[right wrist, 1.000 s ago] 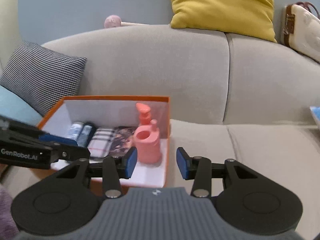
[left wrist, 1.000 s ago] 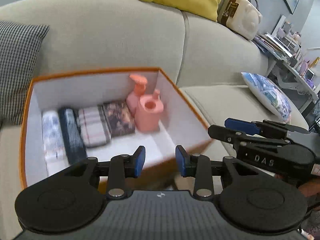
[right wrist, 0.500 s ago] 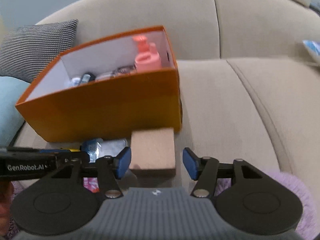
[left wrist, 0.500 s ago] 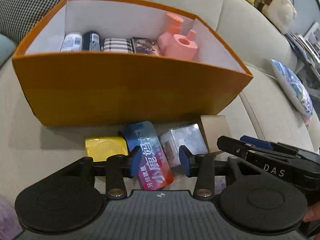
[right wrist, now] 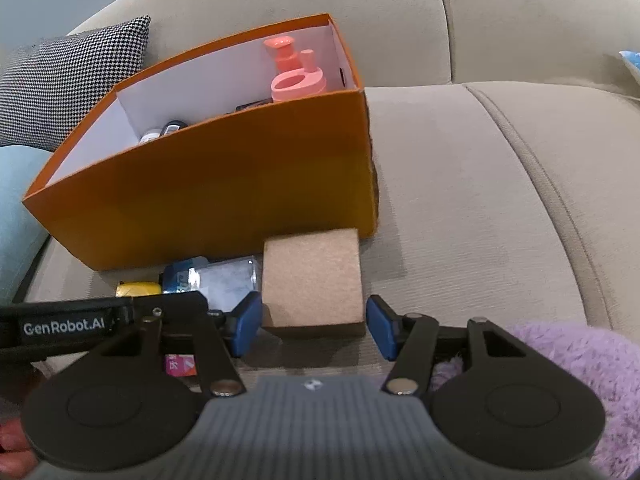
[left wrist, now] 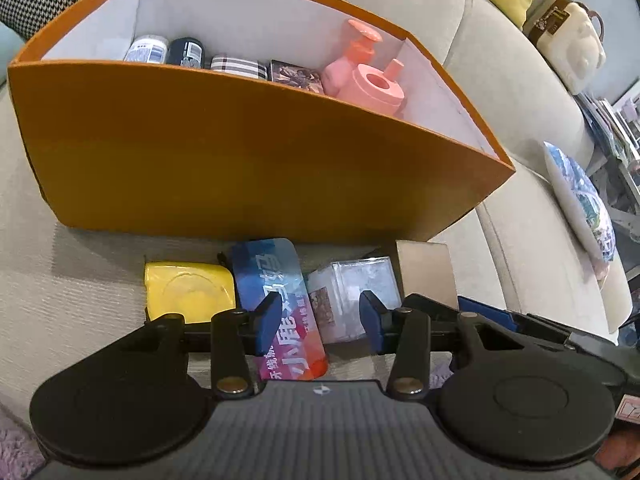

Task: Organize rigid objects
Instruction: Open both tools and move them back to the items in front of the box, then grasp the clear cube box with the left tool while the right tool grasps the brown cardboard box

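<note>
In the right wrist view the right tongs (right wrist: 314,322) stood partly open around a brown block (right wrist: 313,278) at lower centre, a blue pad just off each side and neither pressing yet. The block lay on the sofa seat (right wrist: 460,200), right against the front wall of the orange box (right wrist: 224,184), which filled the left middle of the frame.

In the left wrist view the left tongs (left wrist: 316,322) were likewise partly open and held nothing. Between and just beyond their tips lay a blue packet (left wrist: 280,304) and a clear plastic case (left wrist: 352,292), side by side, with a yellow tin (left wrist: 188,292) to the left – all in a row along the foot of the box.

The step in hand looked to be the pickup of loose things for the box. To do it well, the right tongs probably wanted to close squarely on the block's flat sides, low enough for a firm bite, then lift straight up to clear the wall. The left should settle on one thing only – packet or case – since a grip across both could slip. The free floor of the box seemed to lie at its near side, in front of the pink bottles (left wrist: 366,76).
</note>
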Tool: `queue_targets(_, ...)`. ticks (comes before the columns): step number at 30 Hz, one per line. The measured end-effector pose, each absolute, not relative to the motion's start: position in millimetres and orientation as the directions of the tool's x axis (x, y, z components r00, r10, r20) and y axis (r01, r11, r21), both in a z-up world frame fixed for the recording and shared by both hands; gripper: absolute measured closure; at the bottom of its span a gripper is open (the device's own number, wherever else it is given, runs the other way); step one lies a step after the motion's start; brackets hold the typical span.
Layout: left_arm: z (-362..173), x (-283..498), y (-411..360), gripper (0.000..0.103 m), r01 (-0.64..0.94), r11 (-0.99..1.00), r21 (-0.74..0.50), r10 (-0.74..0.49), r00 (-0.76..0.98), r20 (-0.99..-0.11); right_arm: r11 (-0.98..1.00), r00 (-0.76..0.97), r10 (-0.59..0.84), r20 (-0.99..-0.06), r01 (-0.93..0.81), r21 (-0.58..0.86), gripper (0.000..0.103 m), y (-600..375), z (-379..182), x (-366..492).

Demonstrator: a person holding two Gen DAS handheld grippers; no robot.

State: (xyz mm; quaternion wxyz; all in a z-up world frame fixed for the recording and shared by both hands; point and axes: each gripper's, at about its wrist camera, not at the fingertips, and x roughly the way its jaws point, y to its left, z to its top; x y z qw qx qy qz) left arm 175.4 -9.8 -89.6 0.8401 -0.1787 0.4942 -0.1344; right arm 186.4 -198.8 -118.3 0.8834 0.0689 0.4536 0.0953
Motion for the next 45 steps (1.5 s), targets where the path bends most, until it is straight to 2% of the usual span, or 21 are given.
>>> queue_targets(17,-82.3,177.4,-16.0,0.051,0.07,0.911,-0.406,-0.386,0.485,-0.785,0.994,0.546,0.111,-0.83,-0.074,0.085,0.044,-197.8,-113.5,180.9)
queue_targets(21,-80.4,175.7,-14.5,0.034,0.048,0.902,-0.429,-0.395,0.489,-0.777,0.991,0.528,0.127,-0.84,-0.095,0.09,0.044,-201.6,-111.0,184.7)
queue_targets(27,-83.7,179.3,-28.8,0.029,0.043,0.915,-0.4,-0.375,0.452,-0.809,0.986,0.508,0.142,-0.849,-0.151,0.075,0.043,-206.5,-107.9,192.1)
queue_targets(34,-88.9,191.6,-46.5,0.028,-0.001,0.923,-0.385,-0.35,0.415,-0.84,0.979,0.497,0.202,-0.844,-0.131,0.157,0.043,-215.6,-115.0,191.8)
queue_targets(38,-91.0,197.8,-58.3,0.028,-0.014,0.944,-0.331,-0.297,0.402,-0.866,0.976,0.498,0.214,-0.84,-0.13,0.172,0.042,-215.5,-116.4,191.4)
queue_targets(45,-89.3,203.7,-66.7,0.035,0.0,0.963,-0.269,-0.247,0.396,-0.884,0.98,0.498,0.196,-0.845,-0.127,0.153,0.041,-212.2,-118.3,193.3)
